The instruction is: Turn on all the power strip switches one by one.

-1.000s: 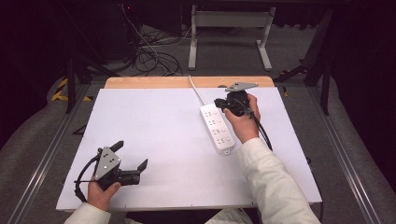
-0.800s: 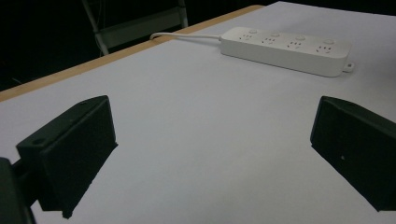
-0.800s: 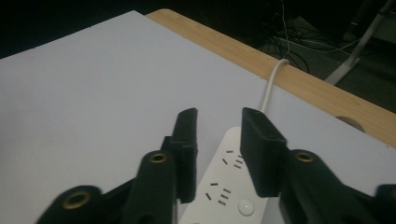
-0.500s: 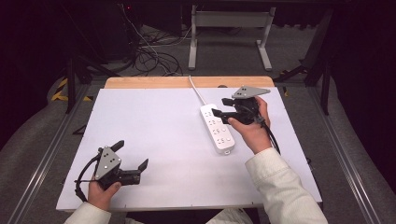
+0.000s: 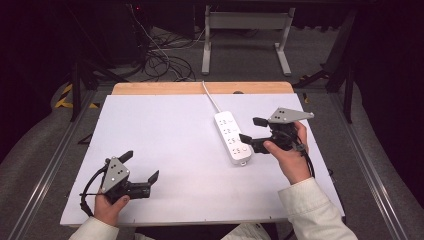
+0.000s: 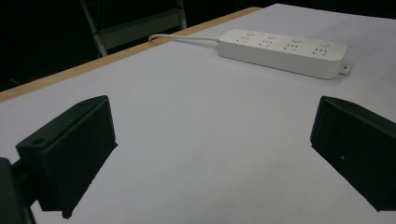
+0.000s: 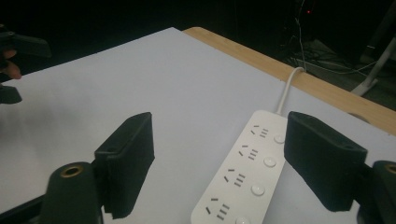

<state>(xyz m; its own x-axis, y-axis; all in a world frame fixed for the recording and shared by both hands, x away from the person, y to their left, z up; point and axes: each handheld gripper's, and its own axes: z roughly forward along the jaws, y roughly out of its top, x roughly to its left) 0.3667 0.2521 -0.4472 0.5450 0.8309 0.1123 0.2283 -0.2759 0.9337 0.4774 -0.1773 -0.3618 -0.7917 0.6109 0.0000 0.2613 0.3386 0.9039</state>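
We judge the work barely begun: right gripper [image 5: 252, 129] hovers wide open, empty, beside the untouched power strip [image 5: 232, 137] mid-table (left gripper [image 5: 140, 166] likewise open, idle, well apart).

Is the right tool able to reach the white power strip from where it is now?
Probably yes. The right tool is open, right beside the white power strip, and nothing stands between them on the table.
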